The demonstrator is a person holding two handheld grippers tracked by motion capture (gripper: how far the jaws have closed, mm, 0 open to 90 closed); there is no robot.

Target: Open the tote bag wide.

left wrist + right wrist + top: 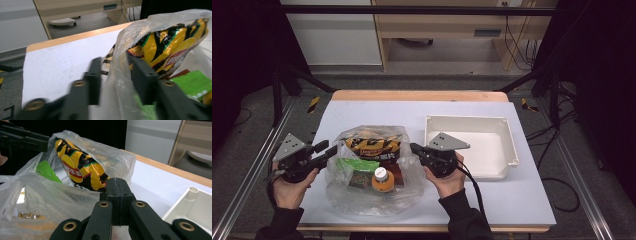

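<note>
A clear plastic bag (pixel 343 199) lies on the white table sheet between my two grippers. It holds a yellow-and-black chips bag (pixel 372 145), a green packet (pixel 357 164), an orange bottle with a white cap (pixel 383 181) and a small dark packet (pixel 360 179). My left gripper (pixel 328 148) is at the bag's left rim. In the left gripper view its jaws (pixel 113 72) stand apart, with the bag's film (pixel 120 82) passing between them beside the chips bag (pixel 170 45). My right gripper (pixel 414 148) is shut on the bag's right rim, its jaws (pixel 117 185) pinching the film next to the chips bag (pixel 80 170).
A white rectangular tray (pixel 512 145) stands empty to the right of the bag, close behind my right hand. The table's wooden far edge (pixel 417 95) lies beyond it. Dark frame posts and cables flank the table, and cabinets stand at the back.
</note>
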